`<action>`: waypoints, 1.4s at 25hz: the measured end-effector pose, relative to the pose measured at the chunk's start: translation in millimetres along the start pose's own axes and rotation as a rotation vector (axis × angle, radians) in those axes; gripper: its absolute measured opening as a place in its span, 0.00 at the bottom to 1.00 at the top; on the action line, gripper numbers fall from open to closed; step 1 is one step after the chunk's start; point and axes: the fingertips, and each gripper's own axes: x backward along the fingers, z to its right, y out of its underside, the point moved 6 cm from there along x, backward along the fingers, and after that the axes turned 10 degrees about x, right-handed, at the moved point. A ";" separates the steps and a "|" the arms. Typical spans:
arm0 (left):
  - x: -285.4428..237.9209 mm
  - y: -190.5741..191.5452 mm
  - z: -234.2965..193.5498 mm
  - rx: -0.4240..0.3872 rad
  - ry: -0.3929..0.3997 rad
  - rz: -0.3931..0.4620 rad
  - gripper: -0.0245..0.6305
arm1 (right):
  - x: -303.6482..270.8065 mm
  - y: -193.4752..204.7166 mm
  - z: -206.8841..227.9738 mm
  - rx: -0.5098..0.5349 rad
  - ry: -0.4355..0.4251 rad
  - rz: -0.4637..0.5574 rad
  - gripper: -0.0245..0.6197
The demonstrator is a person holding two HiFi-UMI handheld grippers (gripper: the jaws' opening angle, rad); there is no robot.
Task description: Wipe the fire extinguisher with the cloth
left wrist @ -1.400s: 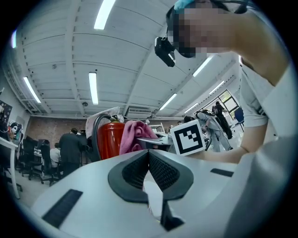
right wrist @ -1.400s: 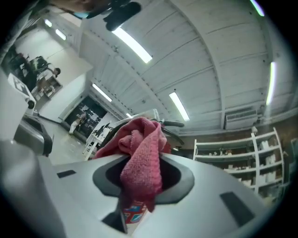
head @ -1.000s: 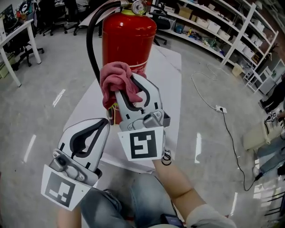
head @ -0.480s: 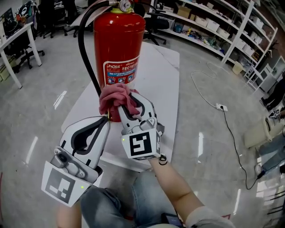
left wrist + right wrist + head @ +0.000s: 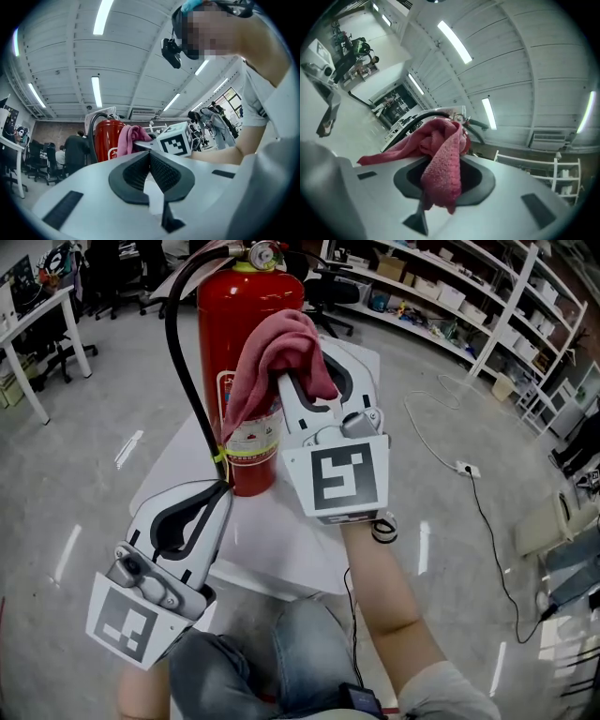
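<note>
"On the white table (image 5: 319,554), mid head view: what stands there?"
"A red fire extinguisher (image 5: 246,343), upright, w/ a black hose (image 5: 176,343) curving down its left side & a gauge (image 5: 261,253) on top."
"And the cloth (image 5: 272,357)?"
"Pink-red, bunched, pinched in the right gripper (image 5: 305,371), whose jaws are closed on it. It's held up at the extinguisher's front, upper half, above the label (image 5: 248,427); actual contact can't be confirmed. In the right gripper view a fold hangs down between the jaws."
"The left gripper (image 5: 214,495)?"
"Lower left, tips near the extinguisher's base. Its own view shows the pads pressed together, nothing between."
"Surroundings?"
"Grey floor (image 5: 94,456), shelving (image 5: 450,296) at right, a desk (image 5: 37,324) at left."
</note>
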 end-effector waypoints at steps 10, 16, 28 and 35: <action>-4.3 11.6 9.8 -0.001 -0.009 -0.018 0.05 | 52.7 104.3 -153.7 0.081 -0.353 -0.296 0.23; -0.9 16.6 14.4 -0.010 -0.019 -0.044 0.05 | 62.6 114.8 -184.1 0.066 -0.430 -0.330 0.23; 3.7 10.4 7.4 -0.023 -0.042 -0.045 0.05 | 3.7 3.2 -25.6 -0.173 -0.094 0.036 0.24; 9.1 4.2 2.5 -0.020 -0.053 -0.035 0.05 | -13.9 -36.6 32.5 -0.188 0.021 0.123 0.24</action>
